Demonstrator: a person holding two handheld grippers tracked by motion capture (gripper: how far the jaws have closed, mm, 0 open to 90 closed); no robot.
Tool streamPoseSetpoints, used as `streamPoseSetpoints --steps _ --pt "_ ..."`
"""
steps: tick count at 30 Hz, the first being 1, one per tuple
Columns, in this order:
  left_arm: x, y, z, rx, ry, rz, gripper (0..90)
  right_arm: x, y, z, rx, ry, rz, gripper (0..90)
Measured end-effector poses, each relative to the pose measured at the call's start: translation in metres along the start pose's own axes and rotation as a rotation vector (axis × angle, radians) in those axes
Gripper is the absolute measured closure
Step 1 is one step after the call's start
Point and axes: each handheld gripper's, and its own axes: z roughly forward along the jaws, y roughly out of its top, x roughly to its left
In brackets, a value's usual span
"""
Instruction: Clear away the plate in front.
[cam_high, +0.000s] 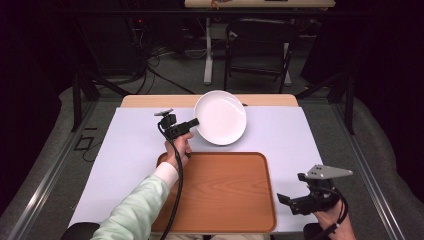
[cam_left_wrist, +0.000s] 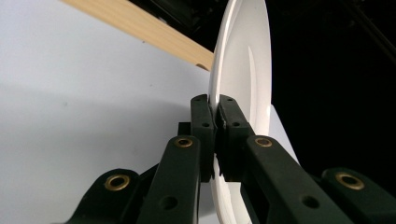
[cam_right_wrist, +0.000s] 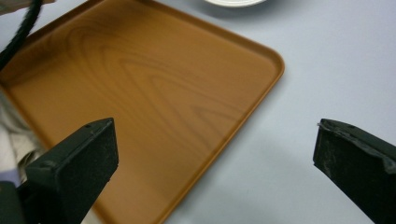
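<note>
My left gripper is pinching the white plate at its nine o'clock rim; my right gripper is waiting wide open beside the tray.

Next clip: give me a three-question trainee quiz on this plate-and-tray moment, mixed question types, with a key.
1. True or false: the left gripper has its jaws shut on the rim of the white plate.
2. Multiple choice: how do the jaws of the right gripper stand? A) shut on the tray's rim B) open with nothing between them C) shut on a cup
3. Short answer: what lies on the wooden tray?

Key
1. True; the left gripper view shows both pads pressed on the rim.
2. B; they stand wide apart above the tray's corner and the white table cover.
3. Nothing; its surface is bare, and the plate is beyond its far edge.
</note>
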Motion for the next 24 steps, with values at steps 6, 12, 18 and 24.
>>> streamPoseSetpoints --steps 6,12,18,24 --pt "-0.008 0.005 -0.010 -0.002 -0.038 0.010 87.0 -0.016 0.033 0.035 0.045 0.047 0.056 2.1" --pt "-0.018 0.004 -0.019 0.022 -0.099 0.026 86.9 -0.045 0.076 0.104 0.092 0.077 0.166 14.3" --pt "-0.026 -0.004 -0.028 0.056 -0.170 0.042 86.9 -0.061 0.098 0.141 0.050 0.106 0.278 23.7" --pt "-0.033 -0.013 -0.038 0.087 -0.227 0.085 86.7 -0.065 0.100 0.138 -0.019 0.137 0.323 47.8"
